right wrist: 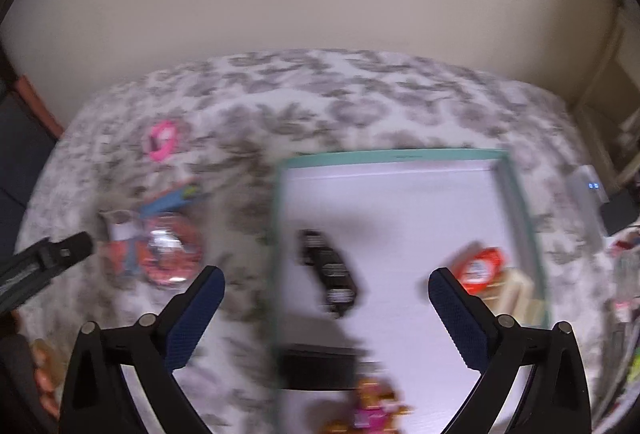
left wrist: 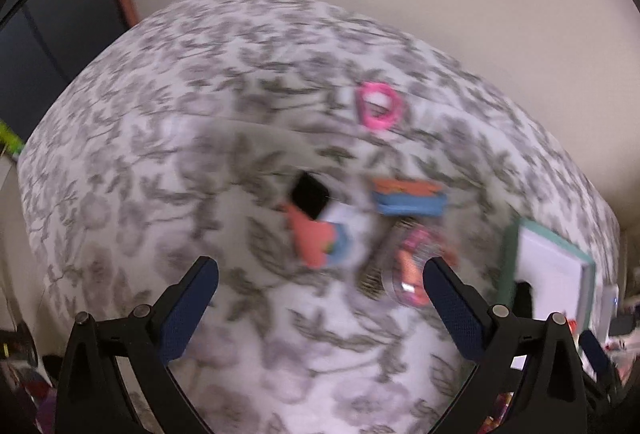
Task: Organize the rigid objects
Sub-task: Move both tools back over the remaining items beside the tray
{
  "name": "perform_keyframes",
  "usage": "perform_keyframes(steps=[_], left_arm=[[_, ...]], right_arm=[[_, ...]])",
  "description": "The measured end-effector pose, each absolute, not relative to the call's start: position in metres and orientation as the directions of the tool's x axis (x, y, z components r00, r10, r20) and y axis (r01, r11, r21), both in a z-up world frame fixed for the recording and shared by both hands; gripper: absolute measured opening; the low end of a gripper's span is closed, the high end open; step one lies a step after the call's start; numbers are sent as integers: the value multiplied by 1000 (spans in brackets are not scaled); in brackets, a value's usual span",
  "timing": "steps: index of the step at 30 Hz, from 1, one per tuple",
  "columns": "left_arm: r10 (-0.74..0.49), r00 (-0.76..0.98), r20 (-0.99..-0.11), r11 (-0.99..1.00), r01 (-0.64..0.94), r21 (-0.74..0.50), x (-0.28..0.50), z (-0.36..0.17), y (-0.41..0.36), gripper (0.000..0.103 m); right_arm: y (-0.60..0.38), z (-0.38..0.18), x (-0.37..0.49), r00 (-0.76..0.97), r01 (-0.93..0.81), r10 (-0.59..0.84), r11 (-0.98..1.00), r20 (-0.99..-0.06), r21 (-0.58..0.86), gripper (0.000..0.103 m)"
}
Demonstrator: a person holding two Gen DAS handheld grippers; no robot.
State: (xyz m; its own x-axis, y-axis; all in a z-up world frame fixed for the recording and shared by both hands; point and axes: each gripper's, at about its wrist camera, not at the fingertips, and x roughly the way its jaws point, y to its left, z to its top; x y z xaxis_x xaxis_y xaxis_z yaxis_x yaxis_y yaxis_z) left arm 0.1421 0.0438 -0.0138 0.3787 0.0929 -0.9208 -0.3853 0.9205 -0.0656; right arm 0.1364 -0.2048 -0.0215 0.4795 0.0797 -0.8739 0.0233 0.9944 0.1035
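My left gripper (left wrist: 320, 266) hangs open over the floral cloth, nothing between its fingers. Ahead of it lie a black square piece (left wrist: 309, 199) on a salmon and blue card (left wrist: 320, 240), an orange and blue box (left wrist: 410, 199), a clear round case with pink and orange contents (left wrist: 408, 270) and a pink ring (left wrist: 379, 109). My right gripper (right wrist: 326, 276) is open above the left edge of a teal-rimmed white box (right wrist: 394, 155). In the box lie a black remote-like bar (right wrist: 330, 270), a red and white packet (right wrist: 480, 268), a black block (right wrist: 318, 368) and a pink and orange toy (right wrist: 370, 412).
The floral cloth (left wrist: 140, 154) covers a table against a beige wall. The left gripper's finger (right wrist: 52, 258) reaches in from the left edge of the right wrist view. A grey device with blue lights (right wrist: 590, 194) sits right of the box. Clutter lies beyond the table's right and left edges.
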Motion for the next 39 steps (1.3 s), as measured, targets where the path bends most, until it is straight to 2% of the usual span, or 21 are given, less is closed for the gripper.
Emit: perform_keyframes(steps=[12, 39], left_arm=[[110, 305, -946, 847, -526, -71, 133, -37, 107, 102], [-7, 253, -967, 871, -474, -131, 178, -84, 83, 102]], right_arm=[[-141, -34, 142, 468, -79, 131, 991, -874, 106, 103], [-114, -83, 173, 414, -127, 215, 976, -884, 177, 103]])
